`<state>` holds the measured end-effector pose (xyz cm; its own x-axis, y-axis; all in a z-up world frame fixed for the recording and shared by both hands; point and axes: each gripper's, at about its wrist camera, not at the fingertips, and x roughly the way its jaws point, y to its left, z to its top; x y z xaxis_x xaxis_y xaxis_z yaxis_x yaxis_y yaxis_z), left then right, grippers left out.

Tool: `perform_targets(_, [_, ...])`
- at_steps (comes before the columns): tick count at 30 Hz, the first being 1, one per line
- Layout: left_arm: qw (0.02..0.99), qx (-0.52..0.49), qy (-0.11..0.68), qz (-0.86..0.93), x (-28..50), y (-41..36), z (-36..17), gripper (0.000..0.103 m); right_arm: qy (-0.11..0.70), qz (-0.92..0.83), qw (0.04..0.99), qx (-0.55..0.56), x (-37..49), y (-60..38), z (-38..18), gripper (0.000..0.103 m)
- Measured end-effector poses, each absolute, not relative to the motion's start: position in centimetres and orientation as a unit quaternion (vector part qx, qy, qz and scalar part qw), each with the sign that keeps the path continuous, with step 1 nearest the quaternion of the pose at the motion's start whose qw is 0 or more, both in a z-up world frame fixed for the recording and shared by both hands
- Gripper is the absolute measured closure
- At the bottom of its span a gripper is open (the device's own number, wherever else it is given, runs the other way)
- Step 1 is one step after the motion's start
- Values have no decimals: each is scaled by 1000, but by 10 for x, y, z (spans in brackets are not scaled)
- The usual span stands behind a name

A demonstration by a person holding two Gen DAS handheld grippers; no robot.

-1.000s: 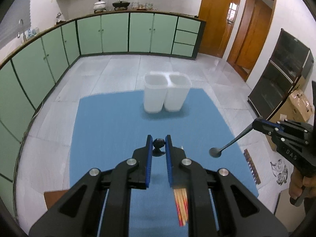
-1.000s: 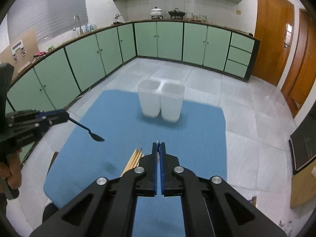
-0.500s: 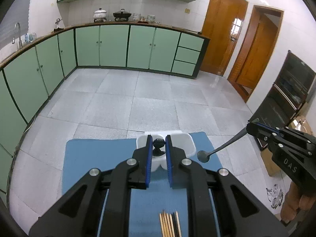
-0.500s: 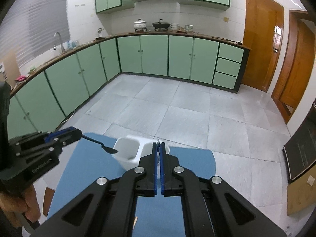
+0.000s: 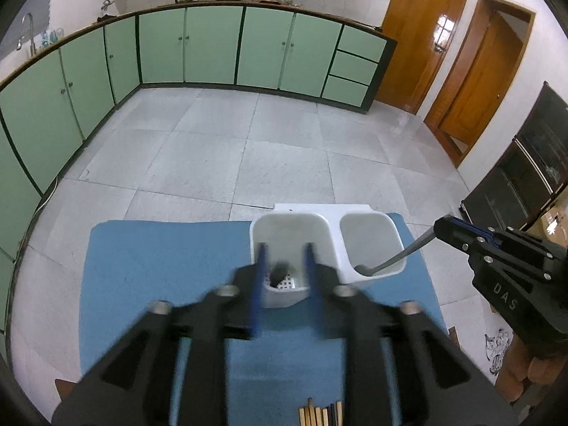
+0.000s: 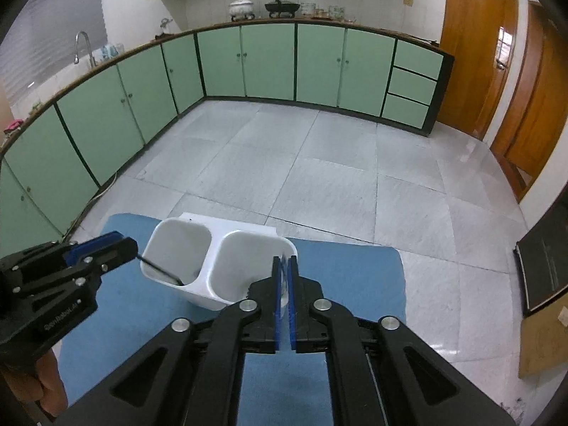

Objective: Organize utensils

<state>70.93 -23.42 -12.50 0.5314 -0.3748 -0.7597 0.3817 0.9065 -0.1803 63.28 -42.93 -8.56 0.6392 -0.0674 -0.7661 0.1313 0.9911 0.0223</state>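
Note:
A white two-compartment utensil holder [image 5: 332, 229] [image 6: 213, 245] stands at the far edge of a blue mat [image 5: 159, 259] [image 6: 355, 269]. My left gripper [image 5: 284, 259] hangs over the left compartment, jaws parted and motion-blurred; a black spoon [image 5: 278, 271] sits down inside that compartment, its handle [image 6: 159, 270] still reaching to the gripper tip in the right wrist view. My right gripper [image 6: 283, 266] [image 5: 440, 229] is nearly shut on a grey spoon [image 5: 394, 259] whose bowl dips into the right compartment.
A bundle of chopsticks [image 5: 321, 415] lies on the mat's near edge. Green cabinets [image 5: 213, 46] line the tiled floor [image 5: 248, 149]. Wooden doors [image 5: 422, 35] stand at the right, a dark cabinet [image 5: 525, 184] beside them.
Both grippers moved forward and down over the holder. The left jaws opened and the black spoon dropped into the left compartment. The right spoon's bowl entered the right compartment.

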Motion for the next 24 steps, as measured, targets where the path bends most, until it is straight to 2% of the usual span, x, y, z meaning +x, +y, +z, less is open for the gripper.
perform_targets(1, [878,5,428,-213,706,-231,-120,58,418,-55,906,39,632,-431,-82,90])
perform_targets(3, [884,4,415,-215,697,-226,-106,51,404,-57,912,47,620,-437,-69,82])
perform_targets(6, [897,3,384,-217,675,-208,-74,33,381,-51,921,57,590,-441,-47,80])
perform_targets(8, [910,16,356,-213,647,-189,-54,22,364,-54,928,54,561,-441,-37,75])
perform_targets(10, [917,27,340,-208,619,-173,-44,14,347,-48,935,55,524,-439,-33,63])
perform_targets(16, [921,22,333,-204,528,-117,-63,7,333,-42,941,51,404,-414,-69,45])
perform_targets(24, [908,14,381,-173,415,-62,-165,7,363,-35,931,28,282,-350,-161,41])
